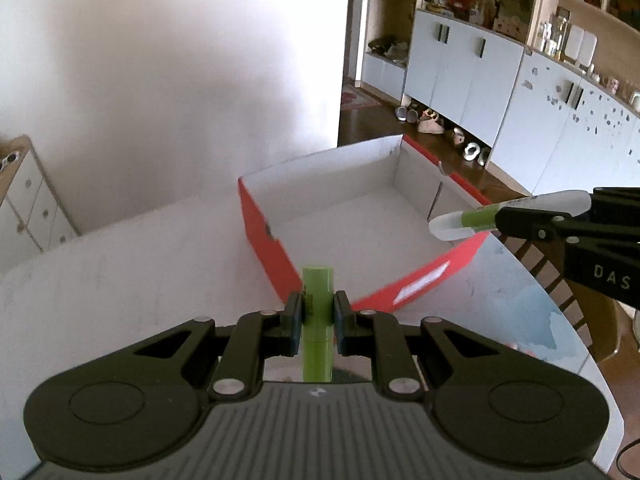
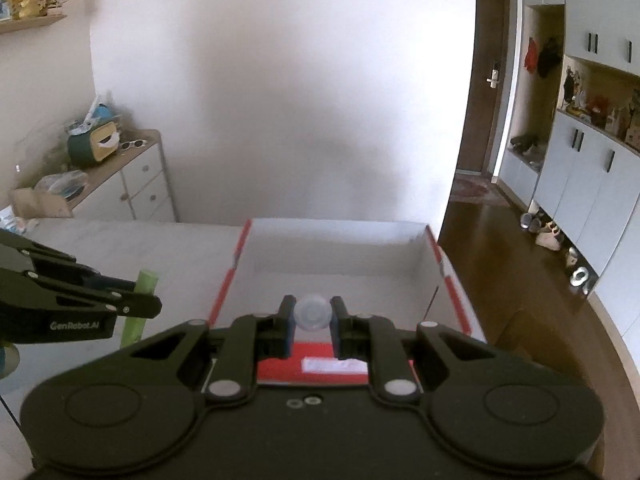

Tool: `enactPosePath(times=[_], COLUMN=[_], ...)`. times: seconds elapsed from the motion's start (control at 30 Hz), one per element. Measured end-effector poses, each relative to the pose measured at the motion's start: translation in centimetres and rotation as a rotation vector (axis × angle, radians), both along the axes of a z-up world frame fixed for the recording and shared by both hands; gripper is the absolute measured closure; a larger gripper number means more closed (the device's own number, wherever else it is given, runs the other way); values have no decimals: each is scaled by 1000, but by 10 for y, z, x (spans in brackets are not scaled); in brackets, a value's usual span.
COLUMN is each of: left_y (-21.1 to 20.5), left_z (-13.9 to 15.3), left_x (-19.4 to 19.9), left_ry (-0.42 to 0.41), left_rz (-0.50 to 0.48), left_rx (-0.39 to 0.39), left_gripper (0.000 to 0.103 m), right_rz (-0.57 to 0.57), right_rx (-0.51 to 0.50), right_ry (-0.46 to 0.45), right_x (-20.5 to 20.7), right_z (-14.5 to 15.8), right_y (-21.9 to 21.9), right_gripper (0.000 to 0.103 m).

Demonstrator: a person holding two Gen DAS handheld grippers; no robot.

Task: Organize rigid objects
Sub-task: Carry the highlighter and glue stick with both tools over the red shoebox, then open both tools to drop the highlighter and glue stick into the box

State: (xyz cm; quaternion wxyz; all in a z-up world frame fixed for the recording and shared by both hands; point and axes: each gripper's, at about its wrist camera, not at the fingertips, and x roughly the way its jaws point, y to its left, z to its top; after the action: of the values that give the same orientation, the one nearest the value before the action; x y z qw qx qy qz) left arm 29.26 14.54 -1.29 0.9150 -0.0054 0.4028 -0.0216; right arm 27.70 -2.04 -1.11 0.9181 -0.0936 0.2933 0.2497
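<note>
Nearest to the left wrist camera, the left gripper [image 1: 317, 312] has its fingers clamped on a plain green tube [image 1: 317, 300]. This tube stands nearly upright between the pads, and its flat upper end rises past the fingertips. Beyond the fingertips lies an open red box [image 1: 268, 236] with a white inside, resting on the white surface [image 1: 120, 264]. To the right of these fingers, the right gripper [image 1: 500, 218] is clamped on a green tube with a clear cap [image 1: 480, 216]; its long axis lies almost level, and the rounded clear end points left, over the right wall of the box. Seen from the right wrist, this cap [image 2: 313, 312] faces the camera end-on between the pads.
</note>
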Motion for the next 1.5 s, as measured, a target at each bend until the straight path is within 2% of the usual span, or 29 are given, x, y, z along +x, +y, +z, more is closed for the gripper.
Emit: enactPosePath(times=[0.37,0.53,0.73,0.93,1.1,1.27,1.5], left_y=[-14,-20,-20,-25,-26,-25,-21], left_z=[-12,-35,-69,-92,-99,-109,-112], left_x=[86,129,162,178,184,185,178], left_ry=[57,114,193,246,268,300,302], left_rz=[-19,-19,2,3,-5,-7,-23], left_rx=[19,8,-2,16,5,3,1], left_gripper=[87,87,87,87,87,87,87], right_rz=[-31,-25,-35,-34,-25,-11,1], right_rx=[-25,-45,-58,-87,-102,-105,-86], right_ry=[21,54,94,120,147,151,160], right_x=[68,100,129,148,154,155,145], right_z=[-29,-50,-74,-93,-104,-106,-106], right_y=[-2,1,6,11,15,17,18], right_gripper=[87,87,87,87,87,86,81])
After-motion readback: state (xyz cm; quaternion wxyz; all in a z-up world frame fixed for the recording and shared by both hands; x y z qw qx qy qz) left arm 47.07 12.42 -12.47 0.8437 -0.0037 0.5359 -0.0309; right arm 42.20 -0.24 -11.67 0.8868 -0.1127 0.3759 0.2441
